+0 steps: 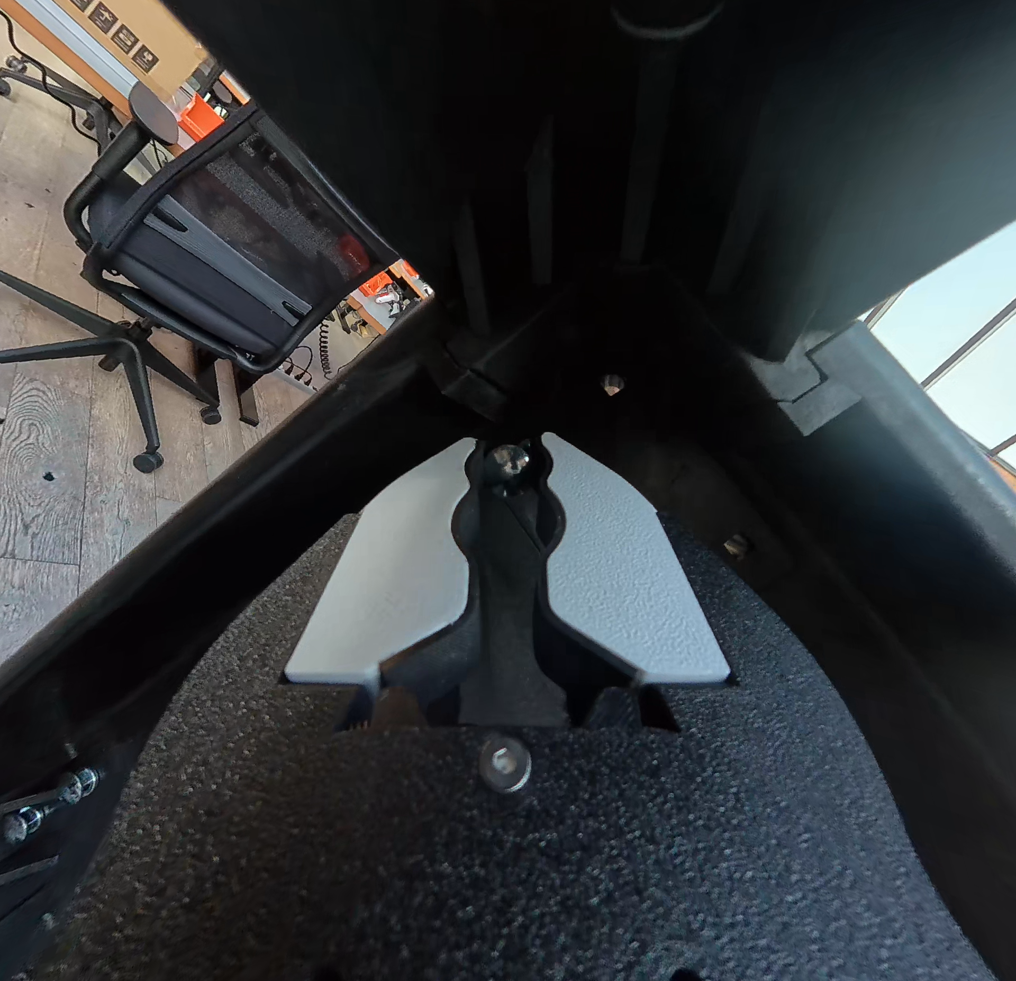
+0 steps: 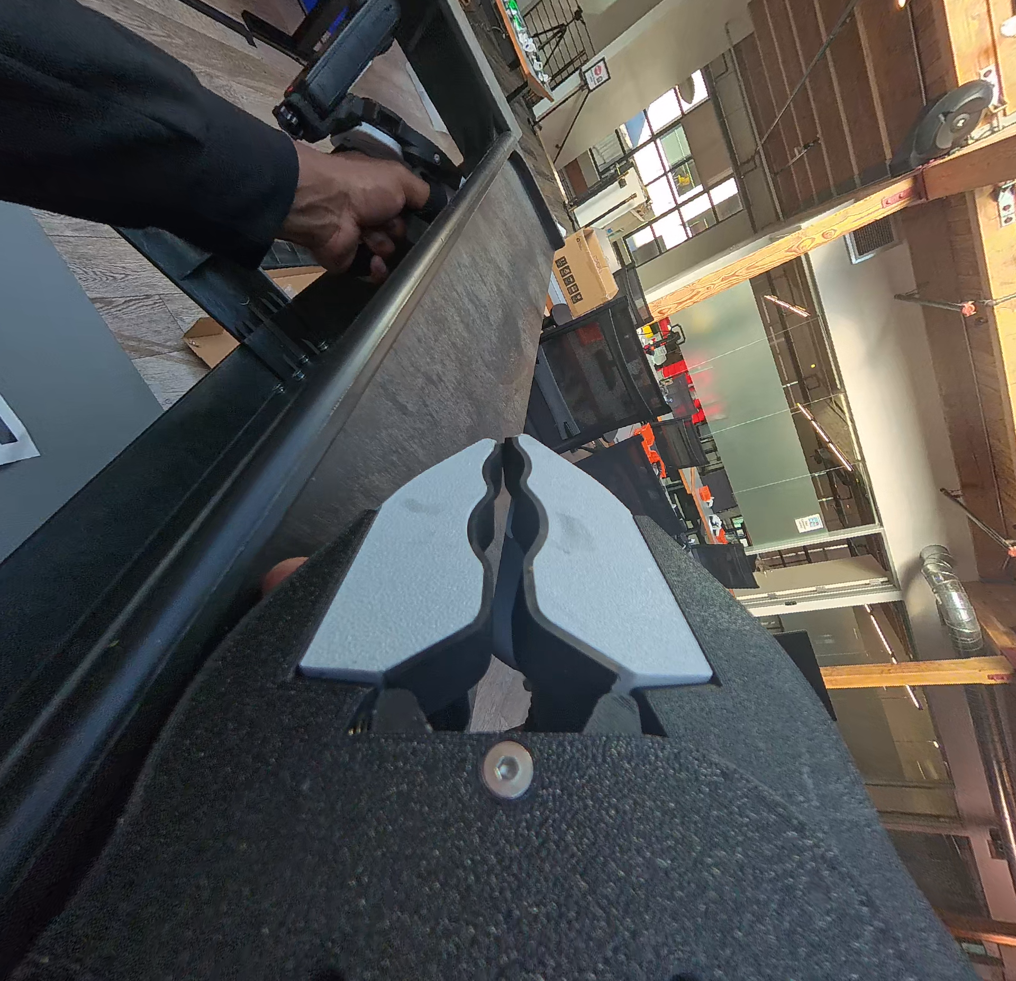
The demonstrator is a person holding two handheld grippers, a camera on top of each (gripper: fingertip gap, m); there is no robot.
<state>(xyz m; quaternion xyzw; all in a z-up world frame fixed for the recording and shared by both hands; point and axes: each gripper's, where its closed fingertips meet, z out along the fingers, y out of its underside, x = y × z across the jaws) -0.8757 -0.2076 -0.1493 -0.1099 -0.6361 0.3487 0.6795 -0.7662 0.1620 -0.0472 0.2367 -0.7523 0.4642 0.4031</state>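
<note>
In the left wrist view my left gripper [image 1: 508, 443] is under a dark table [image 1: 605, 157], in the corner where the black frame beam [image 1: 220, 542] meets the leg. Its jaws are closed on a narrow black piece [image 1: 508, 597] with a shiny bolt head [image 1: 508, 460] at the tips. In the right wrist view my right gripper [image 2: 504, 446] is shut with its tips touching and nothing visibly between them, beside the grey table top [image 2: 440, 322]. That view also shows a hand [image 2: 352, 207] in a dark sleeve holding the left gripper [image 2: 385, 141] under the table edge.
A black mesh office chair [image 1: 220, 262] stands on the wood floor [image 1: 49, 460] to the left. A screw tip [image 1: 611, 385] pokes from the table corner. Beyond the table are a cardboard box [image 2: 585, 270], black mesh chairs [image 2: 599, 372] and flat cardboard on the floor [image 2: 211, 339]. My right fingertips sit around 40 cm from my left ones.
</note>
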